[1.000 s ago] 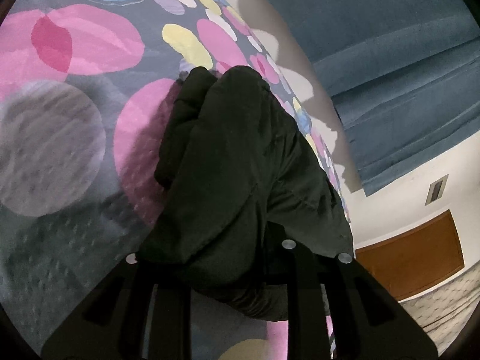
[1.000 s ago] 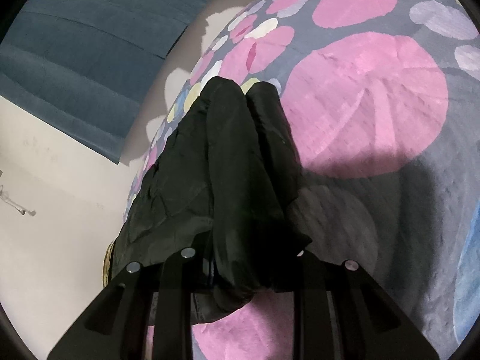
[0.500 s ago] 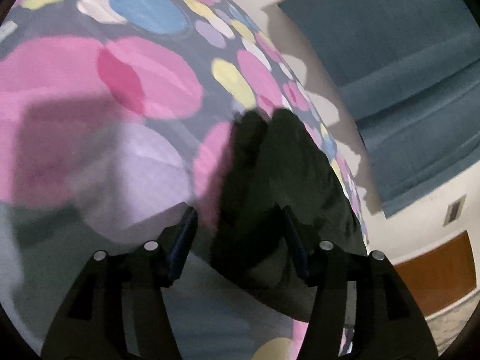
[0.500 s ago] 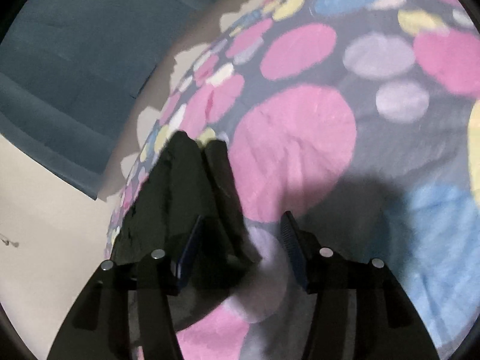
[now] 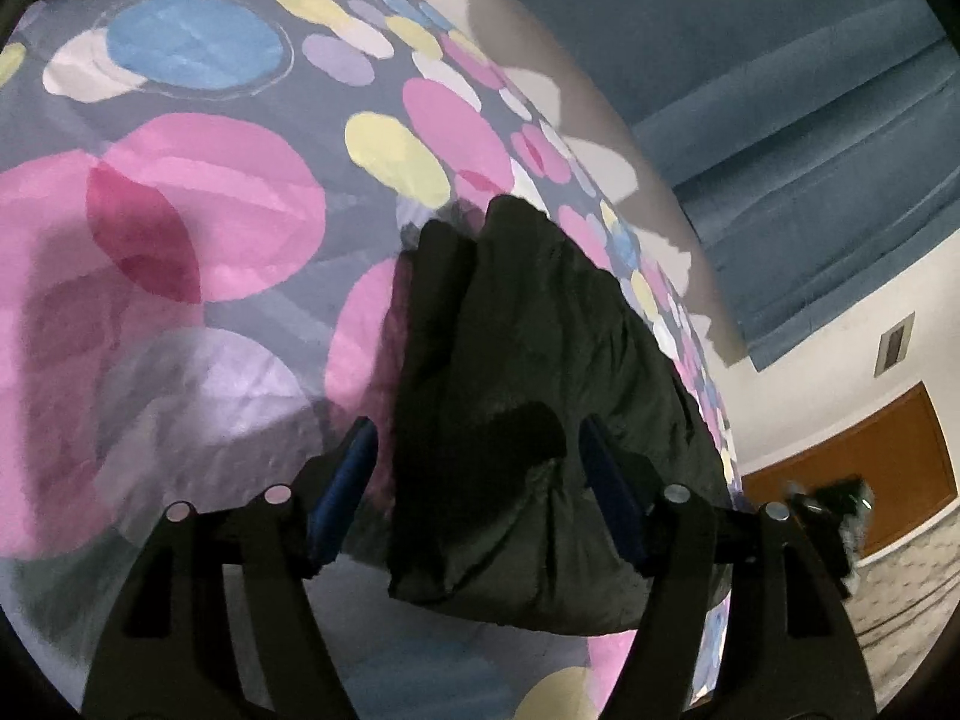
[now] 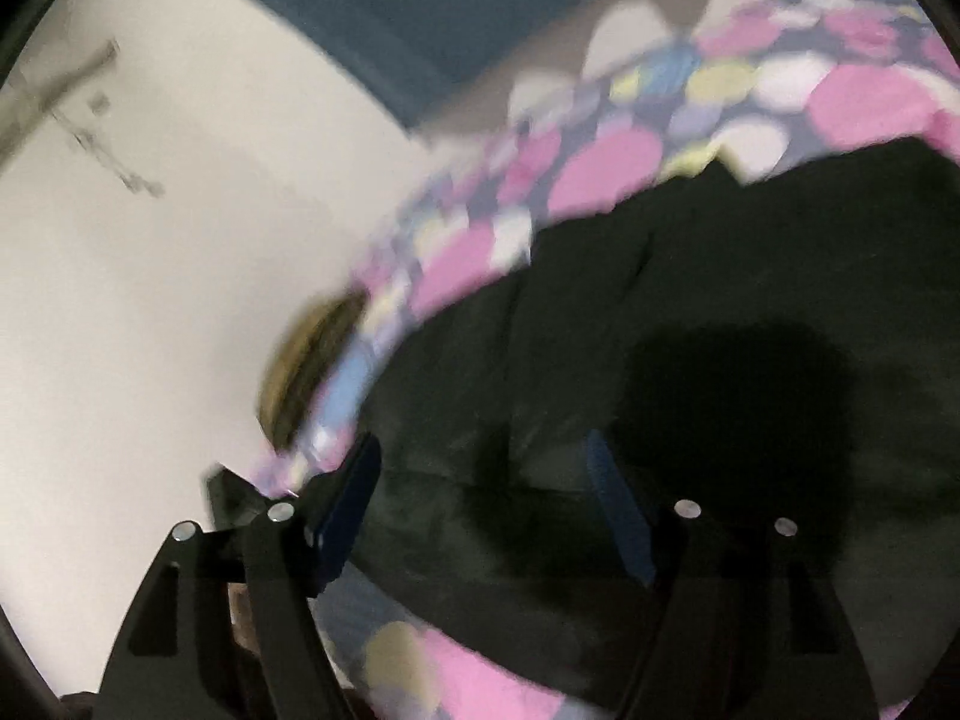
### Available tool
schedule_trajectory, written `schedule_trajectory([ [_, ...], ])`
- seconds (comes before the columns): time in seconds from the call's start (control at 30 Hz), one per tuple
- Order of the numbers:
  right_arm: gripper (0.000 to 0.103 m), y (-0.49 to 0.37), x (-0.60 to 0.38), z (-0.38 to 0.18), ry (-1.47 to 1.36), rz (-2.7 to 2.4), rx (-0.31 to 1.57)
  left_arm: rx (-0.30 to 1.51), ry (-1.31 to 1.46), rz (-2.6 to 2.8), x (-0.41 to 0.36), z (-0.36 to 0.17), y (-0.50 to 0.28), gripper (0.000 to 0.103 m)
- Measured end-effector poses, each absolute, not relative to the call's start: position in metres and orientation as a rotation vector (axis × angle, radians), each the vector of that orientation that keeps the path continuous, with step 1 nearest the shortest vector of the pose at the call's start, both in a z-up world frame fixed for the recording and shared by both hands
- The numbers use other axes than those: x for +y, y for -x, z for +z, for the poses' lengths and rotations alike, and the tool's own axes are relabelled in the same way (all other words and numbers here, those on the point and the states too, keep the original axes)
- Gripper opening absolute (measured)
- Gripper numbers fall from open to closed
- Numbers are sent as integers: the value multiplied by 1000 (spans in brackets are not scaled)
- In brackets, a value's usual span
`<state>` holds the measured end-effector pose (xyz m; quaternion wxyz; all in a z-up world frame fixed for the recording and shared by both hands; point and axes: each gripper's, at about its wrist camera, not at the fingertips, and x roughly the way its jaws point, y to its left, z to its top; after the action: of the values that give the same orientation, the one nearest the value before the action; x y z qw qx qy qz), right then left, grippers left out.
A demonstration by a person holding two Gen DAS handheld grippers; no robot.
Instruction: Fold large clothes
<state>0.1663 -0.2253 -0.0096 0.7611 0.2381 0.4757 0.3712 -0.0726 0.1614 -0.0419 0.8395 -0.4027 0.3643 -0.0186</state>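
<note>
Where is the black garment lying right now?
In the left wrist view the black garment lies bunched on the spotted bedspread near its right edge, just ahead of the left gripper, whose opening jaws no longer touch it.

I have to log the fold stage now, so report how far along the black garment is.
Done: the black garment lies doubled over in thick layers on the spotted bedspread.
In hand: nothing is gripped. The left gripper and the right gripper are both opening; the left's pads stand clear of the cloth on either side.
Left: the bundle looks lumpy, so probably another fold or smoothing. The right view is too blurred to judge more.
</note>
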Motion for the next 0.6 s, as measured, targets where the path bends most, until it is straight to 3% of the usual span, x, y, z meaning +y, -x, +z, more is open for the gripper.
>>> schedule_trajectory([
  [0.07, 76, -176, -201, -44, -434, 778, 1154, 795, 849, -67, 161, -45, 70, 69],
  [0.13, 76, -173, -192, -59, -407, 761, 1139, 808, 832, -85, 160, -45, 68, 69],
  [0.43, 76, -194, -197, -19, -485, 724, 1107, 846, 740, -114, 164, -38, 44, 70],
  [0.6, 77, -215, -188, -63, -533, 735, 1258, 885, 777, -141, 175, -44, 26, 70],
])
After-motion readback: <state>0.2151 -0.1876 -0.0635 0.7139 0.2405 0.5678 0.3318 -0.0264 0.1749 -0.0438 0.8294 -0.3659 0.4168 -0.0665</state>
